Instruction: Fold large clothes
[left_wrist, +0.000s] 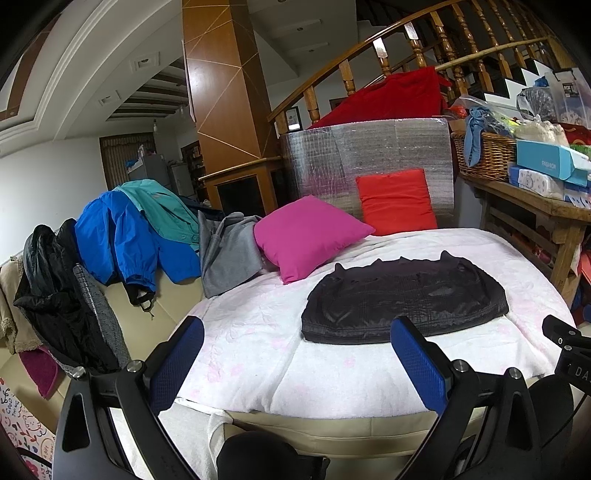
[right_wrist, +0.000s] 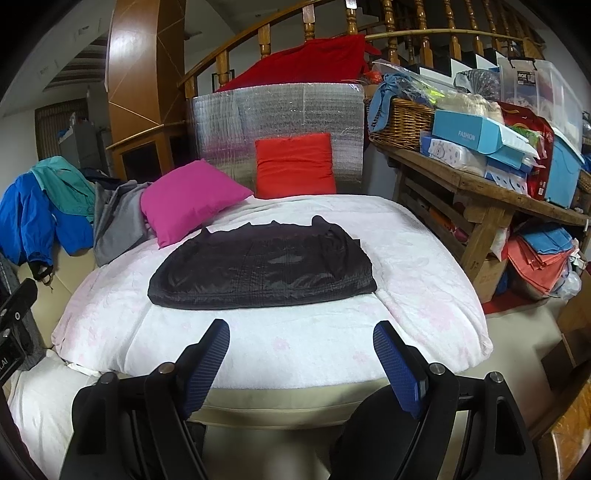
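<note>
Blue ribbed pads line both pairs of tongs, and both stand wide with nothing between them: the left tongs (left_wrist: 297, 334) and the right tongs (right_wrist: 301, 338) hang above the near edge of the white, faintly pink-flowered blanket (right_wrist: 295, 350) spread over the bed. Just ahead of them, not touched by either, lies the black quilted shiny jacket (right_wrist: 262, 273), already folded into a flat, compact rectangle in the middle of the blanket. That garment looks finished to me.

Beyond it rest a magenta square cushion (right_wrist: 188, 199) and a red square cushion (right_wrist: 295, 166). Far off to the left of the tongs, more clothes are heaped unfolded: a bright blue jacket (left_wrist: 122, 240), a teal jacket (left_wrist: 162, 210), a grey garment (left_wrist: 229, 251) and a black shiny coat (left_wrist: 48, 284). These likely remain to be folded.

To the right, on the cluttered wooden counter (right_wrist: 480, 181), a light blue cardboard box (right_wrist: 469, 134) reads "FASHION"; a clear plastic storage bin (right_wrist: 532, 85) carries a label reading "ROX".
</note>
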